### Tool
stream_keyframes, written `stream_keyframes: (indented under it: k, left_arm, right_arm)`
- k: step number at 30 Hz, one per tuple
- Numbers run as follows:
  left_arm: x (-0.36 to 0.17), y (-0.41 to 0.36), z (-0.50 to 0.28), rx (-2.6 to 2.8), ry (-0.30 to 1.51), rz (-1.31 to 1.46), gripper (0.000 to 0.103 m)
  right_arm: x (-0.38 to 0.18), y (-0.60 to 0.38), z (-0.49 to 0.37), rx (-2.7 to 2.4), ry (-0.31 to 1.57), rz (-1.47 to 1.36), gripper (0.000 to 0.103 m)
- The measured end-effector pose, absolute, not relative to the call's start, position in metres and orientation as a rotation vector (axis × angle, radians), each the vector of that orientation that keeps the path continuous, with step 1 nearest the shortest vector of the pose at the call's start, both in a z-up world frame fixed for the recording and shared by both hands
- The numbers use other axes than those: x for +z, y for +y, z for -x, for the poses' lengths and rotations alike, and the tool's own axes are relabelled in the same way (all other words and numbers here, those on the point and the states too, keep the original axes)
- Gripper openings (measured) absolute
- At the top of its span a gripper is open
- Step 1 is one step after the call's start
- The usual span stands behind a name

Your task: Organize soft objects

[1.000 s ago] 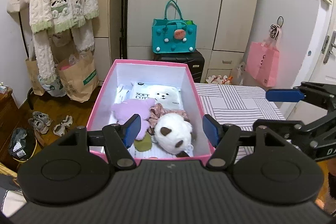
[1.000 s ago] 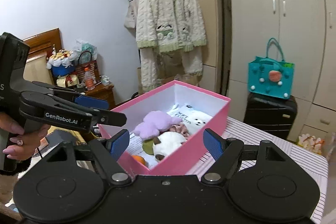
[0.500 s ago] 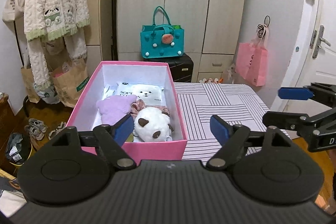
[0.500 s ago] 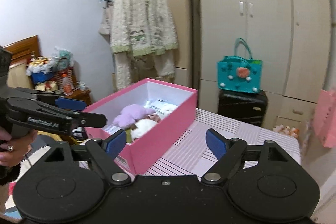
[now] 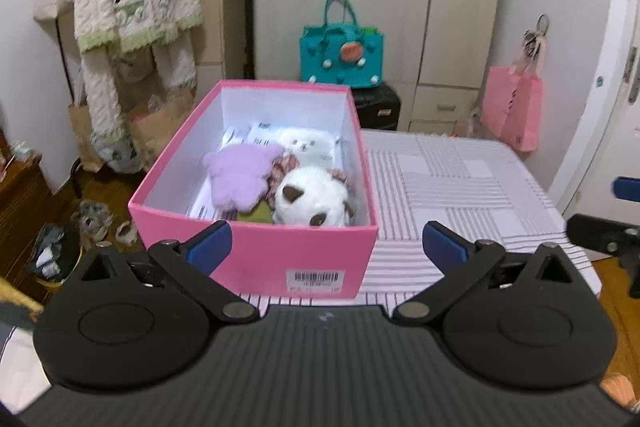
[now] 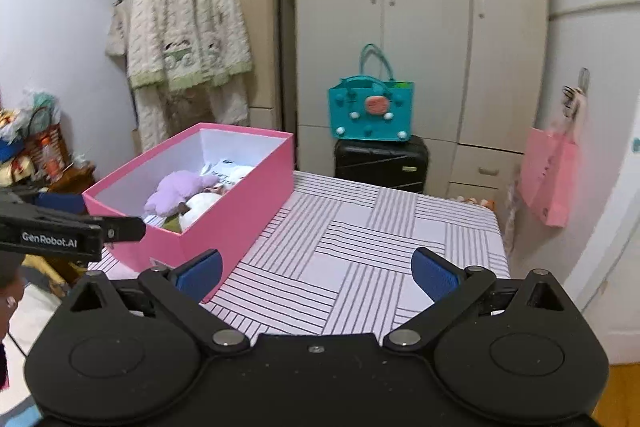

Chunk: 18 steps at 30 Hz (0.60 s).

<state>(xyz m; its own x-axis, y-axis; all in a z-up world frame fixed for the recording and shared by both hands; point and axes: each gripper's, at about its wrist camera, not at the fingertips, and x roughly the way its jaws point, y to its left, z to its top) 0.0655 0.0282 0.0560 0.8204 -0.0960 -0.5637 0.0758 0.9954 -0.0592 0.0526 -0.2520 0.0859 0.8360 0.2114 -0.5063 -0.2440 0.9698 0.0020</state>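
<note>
My left gripper (image 5: 326,245) and right gripper (image 6: 316,269) had just been opening, both empty, pink box (image 5: 256,259) at lower centre, teal bag (image 5: 340,57) behind.

The striped desk (image 6: 384,259) lies bare to the right of the pink box (image 5: 280,259), so you have free passage there. The box itself blocks the left side; its open top lets you in from above, though a white plush (image 5: 312,197) and a purple plush (image 5: 240,175) crowd the near end. Behind the desk, a black suitcase (image 6: 382,159) and wardrobe (image 6: 420,27) close off the far side.
</note>
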Motion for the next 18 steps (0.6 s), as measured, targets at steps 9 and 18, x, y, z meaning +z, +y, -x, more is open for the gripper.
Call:
stream_keyframes:
  k: [9, 18]
  left_arm:
    - [0.058, 0.022, -0.053, -0.040, 0.558, 0.004, 0.103]
    - [0.063, 0.009, -0.042, -0.074, 0.544, -0.042, 0.103]
  right_arm:
    - [0.082, -0.249, -0.034, 0.148, 0.492, 0.043, 0.102]
    - [0.083, -0.248, -0.030, 0.137, 0.492, 0.007, 0.102]
